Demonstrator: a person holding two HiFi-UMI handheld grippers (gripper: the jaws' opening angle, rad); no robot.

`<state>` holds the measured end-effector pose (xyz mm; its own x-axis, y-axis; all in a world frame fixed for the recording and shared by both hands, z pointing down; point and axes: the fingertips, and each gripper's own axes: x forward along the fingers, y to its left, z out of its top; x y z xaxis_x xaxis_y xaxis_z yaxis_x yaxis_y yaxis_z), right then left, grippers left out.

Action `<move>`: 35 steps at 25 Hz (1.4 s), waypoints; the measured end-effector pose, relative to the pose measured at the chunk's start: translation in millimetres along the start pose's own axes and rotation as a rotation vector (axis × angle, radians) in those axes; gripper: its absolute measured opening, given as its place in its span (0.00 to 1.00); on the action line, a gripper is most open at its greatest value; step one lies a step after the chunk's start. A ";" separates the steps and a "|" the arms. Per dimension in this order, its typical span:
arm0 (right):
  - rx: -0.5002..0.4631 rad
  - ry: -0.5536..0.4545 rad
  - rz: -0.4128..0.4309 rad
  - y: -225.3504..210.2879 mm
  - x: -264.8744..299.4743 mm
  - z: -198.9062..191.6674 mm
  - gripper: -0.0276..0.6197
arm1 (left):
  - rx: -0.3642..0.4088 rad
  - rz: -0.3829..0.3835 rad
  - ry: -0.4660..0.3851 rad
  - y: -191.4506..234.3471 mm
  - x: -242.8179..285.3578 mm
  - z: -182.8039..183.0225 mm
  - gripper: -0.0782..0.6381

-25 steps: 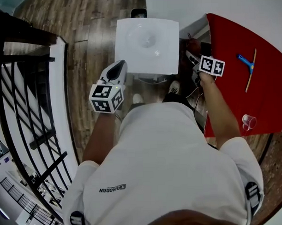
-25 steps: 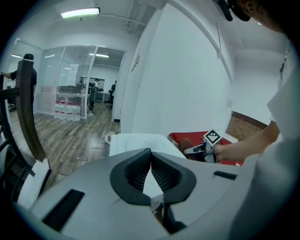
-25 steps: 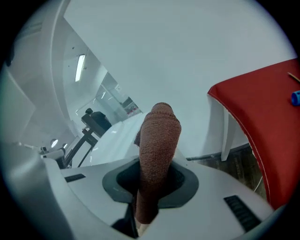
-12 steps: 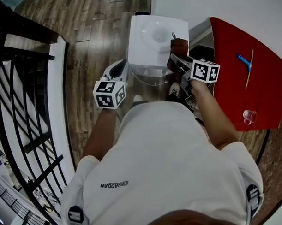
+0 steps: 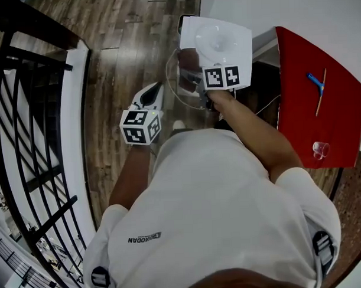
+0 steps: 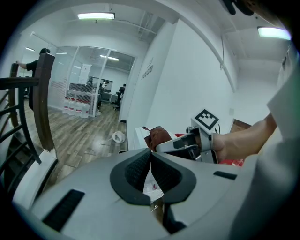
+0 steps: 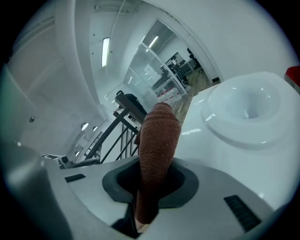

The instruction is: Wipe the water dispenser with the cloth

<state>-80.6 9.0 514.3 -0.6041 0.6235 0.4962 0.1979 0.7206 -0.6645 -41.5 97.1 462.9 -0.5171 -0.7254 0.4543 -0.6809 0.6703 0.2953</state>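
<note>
The water dispenser [image 5: 215, 45] is the largest thing here, a white, glossy box with a square top and a round moulded basin sunk into it. It stands on the wood floor [image 5: 118, 66], with a red surface [image 5: 321, 106] at its right. The right tongs [image 7: 152, 183] reach over its near left corner and are clamped on the cloth [image 7: 158, 140]. This is a rust-brown, coarse-knit strip bunched into a soft roll, and its long axis runs straight out along the jaws.

From the cloth's rounded tip, the dispenser's smooth top lies just ahead and to the right, so the likely next stroke is rightward across the lid. Whether the cloth already touches the plastic cannot be told.

The left tongs [image 6: 151, 168] hang lower and farther back, off the dispenser's left side. Their ribbed dark pads are pressed together with nothing between them, so the right hand is clearly the nearer one for the wipe.
</note>
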 end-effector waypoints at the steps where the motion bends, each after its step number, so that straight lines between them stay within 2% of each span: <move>1: 0.002 0.003 -0.007 -0.5 3.8 0.0 0.15 | -0.006 0.004 -0.003 2.0 -3.5 -1.8 0.11; 14: 0.029 -0.020 -0.087 -14.8 1.0 -5.1 0.15 | 0.011 -0.003 -0.008 10.4 -27.4 -13.8 0.11; 35: 0.121 -0.082 -0.201 -69.4 -79.5 -17.2 0.15 | 0.054 -0.105 0.021 -25.0 12.3 -7.4 0.11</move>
<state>-33.0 -85.4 530.6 -0.6839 0.4405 0.5816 -0.0235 0.7834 -0.6211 -27.1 72.6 467.3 -0.4310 -0.7872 0.4411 -0.7581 0.5810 0.2962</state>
